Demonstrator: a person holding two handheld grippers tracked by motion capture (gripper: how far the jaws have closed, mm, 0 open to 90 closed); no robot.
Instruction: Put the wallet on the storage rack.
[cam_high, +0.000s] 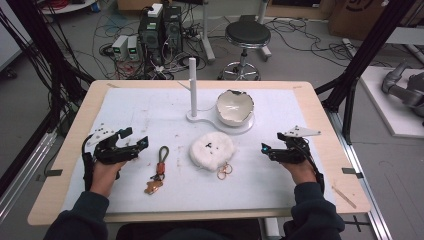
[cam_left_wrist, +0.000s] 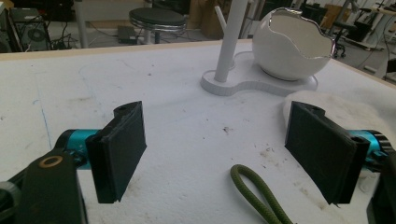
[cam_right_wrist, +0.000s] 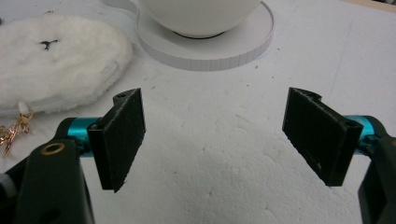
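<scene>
My left gripper (cam_high: 134, 140) rests open at the left of the white mat (cam_high: 150, 115), its jaws wide apart with nothing between them (cam_left_wrist: 219, 156). Just right of it lies an olive cord loop keychain (cam_high: 160, 167), whose loop (cam_left_wrist: 254, 193) shows below the jaws. My right gripper (cam_high: 266, 150) is open too at the right of the mat, empty (cam_right_wrist: 212, 140). A fluffy white pouch (cam_high: 212, 149) with a gold clasp (cam_high: 224, 170) lies in the middle, left of the right gripper (cam_right_wrist: 56, 60). Behind it stands a white eggshell-shaped bowl (cam_high: 234, 106) on a white stand with a post (cam_high: 192, 85).
The mat covers a wooden table (cam_high: 325, 145). Beyond the far edge are a black stool (cam_high: 246, 37), computer boxes (cam_high: 160, 30) and many floor cables. Black frame posts (cam_high: 367, 55) stand at both sides.
</scene>
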